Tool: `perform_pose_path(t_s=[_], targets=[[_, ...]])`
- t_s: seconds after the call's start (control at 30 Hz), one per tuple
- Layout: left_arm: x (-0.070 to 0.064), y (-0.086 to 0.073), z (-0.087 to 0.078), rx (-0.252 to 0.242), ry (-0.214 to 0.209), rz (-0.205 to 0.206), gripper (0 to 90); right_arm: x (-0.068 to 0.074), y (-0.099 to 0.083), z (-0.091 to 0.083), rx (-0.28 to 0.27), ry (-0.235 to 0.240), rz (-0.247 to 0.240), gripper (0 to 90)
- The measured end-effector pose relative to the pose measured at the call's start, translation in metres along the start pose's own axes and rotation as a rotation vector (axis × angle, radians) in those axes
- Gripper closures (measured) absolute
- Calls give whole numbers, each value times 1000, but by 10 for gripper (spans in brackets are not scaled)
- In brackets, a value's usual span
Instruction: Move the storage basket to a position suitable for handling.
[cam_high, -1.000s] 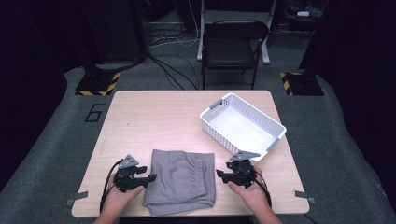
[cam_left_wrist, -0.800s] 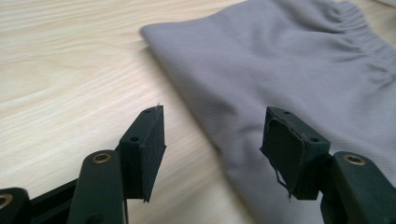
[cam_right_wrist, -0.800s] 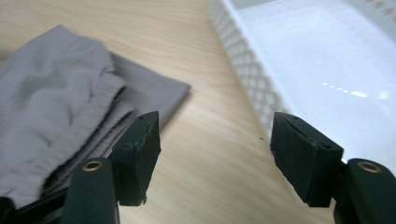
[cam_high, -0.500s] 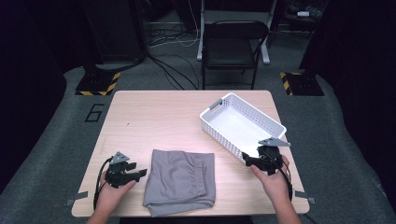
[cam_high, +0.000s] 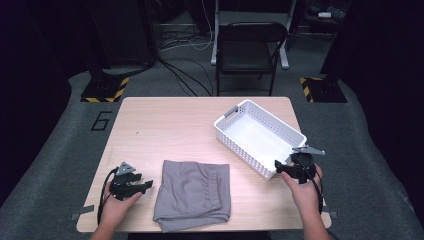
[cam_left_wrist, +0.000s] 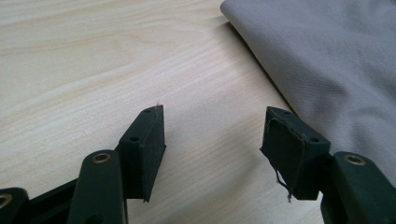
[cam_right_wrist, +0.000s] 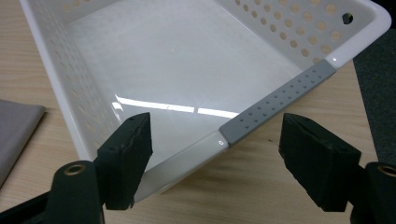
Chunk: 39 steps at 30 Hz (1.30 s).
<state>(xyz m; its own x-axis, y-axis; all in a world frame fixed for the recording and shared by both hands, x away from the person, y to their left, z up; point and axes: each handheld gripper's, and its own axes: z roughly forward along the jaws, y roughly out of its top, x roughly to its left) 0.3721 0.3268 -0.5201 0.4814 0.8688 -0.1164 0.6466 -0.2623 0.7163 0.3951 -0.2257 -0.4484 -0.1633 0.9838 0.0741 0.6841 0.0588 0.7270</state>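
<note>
Right gripper view looks straight at the white basket (cam_right_wrist: 196, 79): its grey handle (cam_right_wrist: 275, 105) lies crosswise just ahead of the spread jaws of the right gripper (cam_right_wrist: 215, 154). The folded grey shorts (cam_high: 192, 194) lie left of the basket, nearer the left gripper (cam_left_wrist: 212, 140), also spread.

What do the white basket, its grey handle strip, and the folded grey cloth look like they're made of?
The basket looks like glossy moulded plastic: hard light reflections, punched holes. Its grey handle strip seems matte rubber or soft plastic, with raised dots. The folded cloth appears to be knit fabric, matte, with a fine weave and a gathered band.
</note>
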Motion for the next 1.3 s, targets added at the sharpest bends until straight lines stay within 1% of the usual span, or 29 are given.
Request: perform_pose_path(t_s=[0.07,0.1,0.13,0.17,0.2,0.23,0.3,0.33,0.37,0.4,0.43,0.47,0.5,0.57,0.63,0.67,0.7,0.77,0.8,0.9,0.93,1.0,1.03,1.1,1.13,1.17,1.23,1.3], targets=[[0,-1,0,-3,0,4,387,-2,-1,2,10,-2,5,250],[1,-1,1,-7,1,14,386,-3,-1,3,16,-3,1,248],[1,-1,1,-9,4,20,386,-4,-1,4,15,4,11,248],[0,-2,1,-21,6,12,385,-3,0,5,20,2,27,249],[0,-3,2,-31,9,15,385,-4,0,5,26,3,15,250],[0,-3,2,-31,9,15,384,-4,0,5,26,3,15,250],[1,-4,2,-34,3,21,371,-3,1,9,40,10,35,251],[1,-4,3,-47,8,21,368,-2,1,10,44,12,35,253],[1,-4,2,-38,6,33,368,-2,1,11,52,13,38,255],[1,-4,2,-38,7,36,366,-1,1,12,56,13,38,251],[1,-4,2,-38,7,36,363,-1,1,12,56,13,38,251],[0,-5,3,-48,15,35,356,0,2,15,68,5,46,247],[-2,-5,3,-50,14,32,350,0,2,15,69,2,40,247],[-2,-5,4,-47,16,39,339,0,4,17,80,2,48,251],[-2,-5,3,-43,14,39,334,-1,6,18,85,-2,62,280],[-2,-4,3,-38,16,49,334,-3,7,19,70,-4,49,301],[-2,-4,3,-38,16,49,333,-2,8,19,77,-7,64,312],[-2,-4,3,-39,17,49,333,-3,10,22,73,-13,58,325],[-2,-5,3,-43,18,44,333,-1,14,26,80,-22,57,341],[-2,-5,4,-45,17,38,333,3,22,33,91,-18,43,358],[-2,-5,4,-46,17,37,333,5,26,37,91,-16,28,368],[-2,-5,4,-47,17,38,333,8,28,39,95,-15,26,377],[-2,-5,4,-48,17,35,333,13,32,44,99,-13,23,393],[-2,-5,4,-51,19,33,333,19,39,50,98,-9,-9,428],[-2,-5,4,-52,18,32,333,25,45,55,110,-6,-25,458],[-2,-5,4,-52,17,32,333,25,45,55,110,-6,-25,458],[-2,-5,4,-54,17,31,332,35,53,63,123,7,-41,498],[-2,-5,4,-56,15,30,332,41,59,69,130,14,-63,528]])
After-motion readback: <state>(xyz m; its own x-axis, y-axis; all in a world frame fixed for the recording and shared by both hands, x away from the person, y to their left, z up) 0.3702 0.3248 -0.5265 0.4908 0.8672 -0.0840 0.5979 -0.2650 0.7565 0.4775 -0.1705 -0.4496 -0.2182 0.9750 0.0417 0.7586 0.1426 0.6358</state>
